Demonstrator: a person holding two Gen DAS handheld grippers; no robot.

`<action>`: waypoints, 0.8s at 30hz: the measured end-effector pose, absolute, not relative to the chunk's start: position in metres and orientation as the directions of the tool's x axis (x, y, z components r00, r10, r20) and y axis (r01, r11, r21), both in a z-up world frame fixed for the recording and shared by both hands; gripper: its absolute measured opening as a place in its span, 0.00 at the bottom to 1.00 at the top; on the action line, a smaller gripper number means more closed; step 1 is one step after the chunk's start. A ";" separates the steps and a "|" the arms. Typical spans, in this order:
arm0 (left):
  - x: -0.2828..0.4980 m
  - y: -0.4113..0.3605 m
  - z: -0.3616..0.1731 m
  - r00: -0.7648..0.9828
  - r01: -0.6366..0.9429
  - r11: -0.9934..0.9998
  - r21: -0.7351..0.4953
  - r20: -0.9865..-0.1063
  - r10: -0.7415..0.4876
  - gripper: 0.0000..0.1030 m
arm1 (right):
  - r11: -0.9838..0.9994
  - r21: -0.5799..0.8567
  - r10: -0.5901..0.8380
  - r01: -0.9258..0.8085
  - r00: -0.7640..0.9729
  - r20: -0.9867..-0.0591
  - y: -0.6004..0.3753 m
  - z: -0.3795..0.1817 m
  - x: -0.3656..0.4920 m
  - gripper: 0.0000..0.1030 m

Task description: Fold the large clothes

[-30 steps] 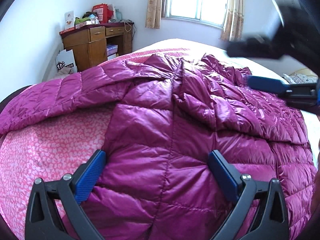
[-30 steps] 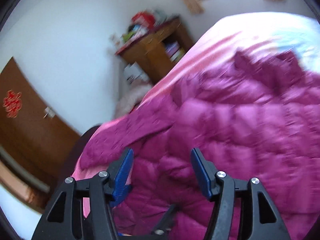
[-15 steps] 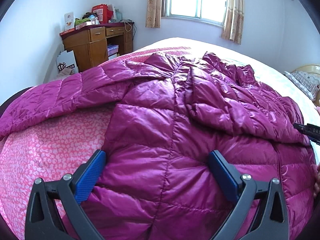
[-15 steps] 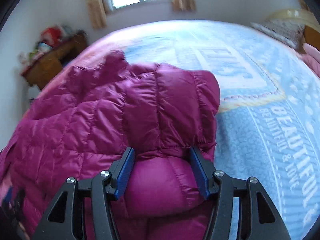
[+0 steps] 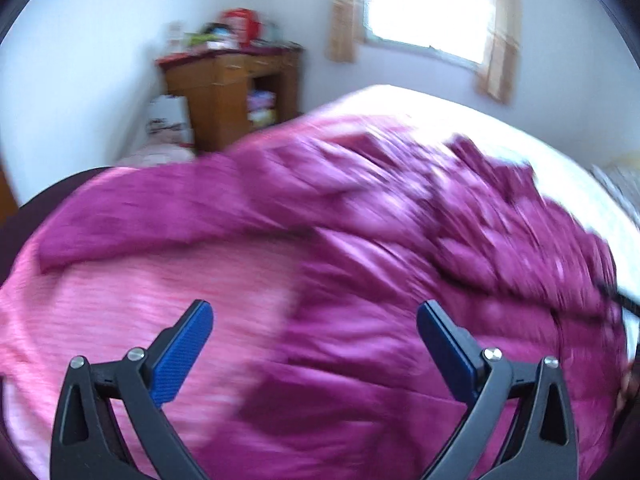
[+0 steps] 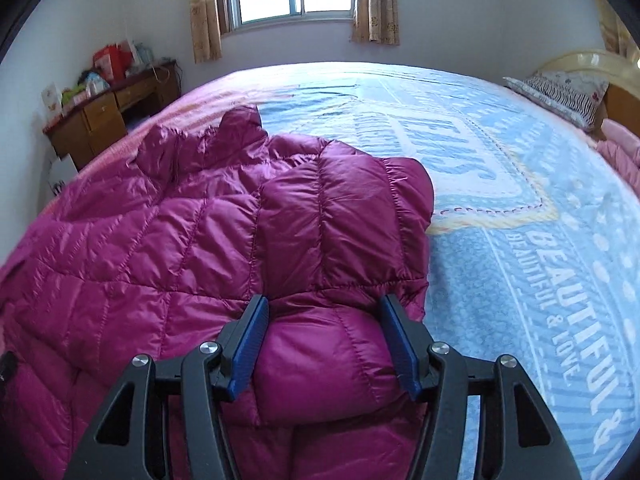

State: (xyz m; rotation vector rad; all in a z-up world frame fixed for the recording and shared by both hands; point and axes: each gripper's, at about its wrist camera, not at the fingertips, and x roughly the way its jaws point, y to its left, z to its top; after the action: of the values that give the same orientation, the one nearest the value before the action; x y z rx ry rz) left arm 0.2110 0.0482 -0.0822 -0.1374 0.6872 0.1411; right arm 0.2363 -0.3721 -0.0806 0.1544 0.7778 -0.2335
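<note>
A magenta quilted down jacket (image 6: 180, 232) lies spread on the bed, with its right side folded over into a thick edge. My right gripper (image 6: 325, 299) points down at that edge. Its jaws stand partly open, and a puffy roll of the fold (image 6: 320, 368) bulges between the blue pads and touches both. In the blurred left wrist view, my left gripper (image 5: 314, 308) hangs wide open just above the jacket's (image 5: 400, 220) left edge. Nothing sits between its fingers. One sleeve (image 5: 160, 208) stretches away to the left.
The jacket's left part rests on a pink patterned cover (image 5: 140, 288); to its right lies a blue printed bedspread (image 6: 520, 220). A striped pillow (image 6: 560, 92) lies at the headboard. A cluttered wooden desk (image 6: 104, 116) stands by the far wall, left of the window.
My right gripper swept from the jacket's left side to its folded right edge and settled over the fold. My left gripper lifted off the jacket and drifted left, still wide open.
</note>
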 end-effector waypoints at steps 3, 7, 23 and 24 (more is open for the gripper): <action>0.211 0.104 -0.059 0.763 -0.340 0.929 -0.148 -0.621 0.180 1.00 | 0.962 0.068 -0.139 0.263 0.693 -0.708 -0.374 -0.080 0.236 0.57; 0.216 0.181 -0.052 0.719 -0.509 0.814 -0.279 -0.657 0.225 1.00 | 0.964 0.056 -0.145 0.260 0.689 -0.710 -0.371 -0.081 0.237 0.59; 0.245 0.246 -0.105 0.640 -0.666 0.629 -0.401 -0.741 0.205 0.51 | 0.964 0.060 -0.141 0.259 0.689 -0.711 -0.372 -0.081 0.237 0.59; 0.247 0.244 -0.107 0.640 -0.664 0.638 -0.391 -0.738 0.213 0.44 | 0.964 0.061 -0.140 0.258 0.690 -0.710 -0.372 -0.080 0.236 0.59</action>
State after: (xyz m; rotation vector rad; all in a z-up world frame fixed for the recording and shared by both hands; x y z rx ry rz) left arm 0.2465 0.2443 -0.1066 -0.7104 0.7078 0.5511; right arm 0.2360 -0.3720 -0.0803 0.1614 0.7791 -0.2236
